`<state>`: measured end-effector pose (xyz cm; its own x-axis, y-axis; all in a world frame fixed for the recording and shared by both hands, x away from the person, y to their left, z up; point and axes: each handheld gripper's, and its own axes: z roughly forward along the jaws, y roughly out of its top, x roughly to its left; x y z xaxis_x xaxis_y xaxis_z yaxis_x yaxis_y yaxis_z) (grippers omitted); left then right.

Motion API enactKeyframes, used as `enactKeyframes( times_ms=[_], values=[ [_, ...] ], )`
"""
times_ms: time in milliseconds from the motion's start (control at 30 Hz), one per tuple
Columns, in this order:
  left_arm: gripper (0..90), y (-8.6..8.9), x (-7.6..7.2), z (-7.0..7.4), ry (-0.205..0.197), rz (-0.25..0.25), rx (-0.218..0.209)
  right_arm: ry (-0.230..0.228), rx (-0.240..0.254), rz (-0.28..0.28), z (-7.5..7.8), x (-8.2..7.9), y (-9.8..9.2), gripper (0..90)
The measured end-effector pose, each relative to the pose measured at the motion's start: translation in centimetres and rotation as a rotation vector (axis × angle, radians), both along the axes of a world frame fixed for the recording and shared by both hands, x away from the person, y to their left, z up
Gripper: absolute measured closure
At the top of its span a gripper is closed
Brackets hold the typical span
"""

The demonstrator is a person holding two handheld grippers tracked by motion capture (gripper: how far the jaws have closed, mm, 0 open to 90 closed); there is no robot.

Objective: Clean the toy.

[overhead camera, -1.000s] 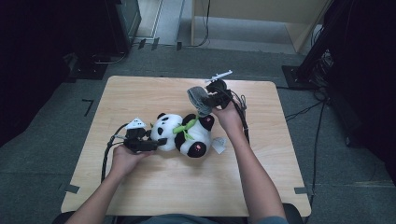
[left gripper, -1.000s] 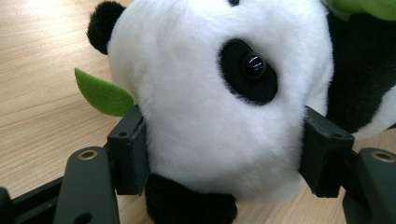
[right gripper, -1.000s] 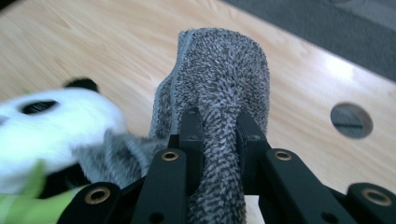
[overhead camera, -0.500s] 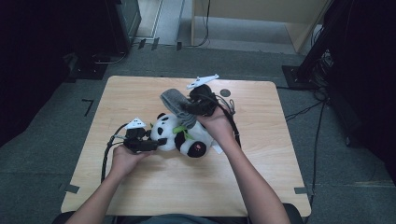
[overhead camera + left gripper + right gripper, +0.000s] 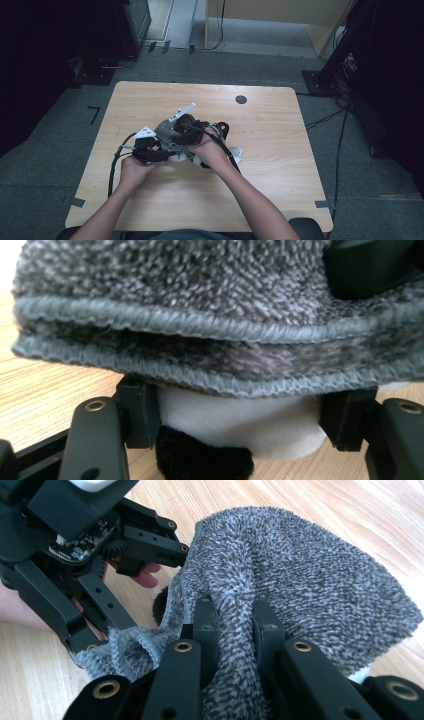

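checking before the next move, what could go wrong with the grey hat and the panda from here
The right gripper pinches only a fold of the grey knit hat, so the fabric might slip free when pulled. The left gripper clamps the plush panda just under the hat's hem, so the hem could catch on its jaws.

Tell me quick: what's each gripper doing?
Left gripper: shut on the panda toy.
Right gripper: shut on the grey cloth.

wooden table (image 5: 280,180), dark round spot (image 5: 241,99)
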<state>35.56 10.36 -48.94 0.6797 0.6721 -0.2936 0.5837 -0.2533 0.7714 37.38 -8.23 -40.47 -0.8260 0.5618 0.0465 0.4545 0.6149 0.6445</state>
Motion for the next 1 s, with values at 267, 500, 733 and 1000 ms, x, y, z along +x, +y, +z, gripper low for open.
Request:
enactKeyframes(
  times_ms=[267, 500, 733, 1000],
  values=[
    [32.7, -0.1, 0.1, 0.2, -0.001, 0.008, 0.000, -0.028, -0.015, -0.036, 0.6, 0.6, -1.3, 78.5],
    [32.7, -0.2, 0.0, 0.1, -0.007, 0.004, 0.004, -0.054, -0.046, -0.118, 1.0, 1.5, -3.0, 78.3],
    [32.5, -0.1, 0.0, 0.1, -0.010, 0.004, -0.004, -0.027, -0.013, -0.186, 0.6, 2.8, -4.8, 78.4],
    [31.7, 0.0, 0.0, 0.0, -0.012, 0.000, -0.005, -0.040, 0.056, -0.185, 2.3, 2.3, -4.5, 78.9]
  ],
)
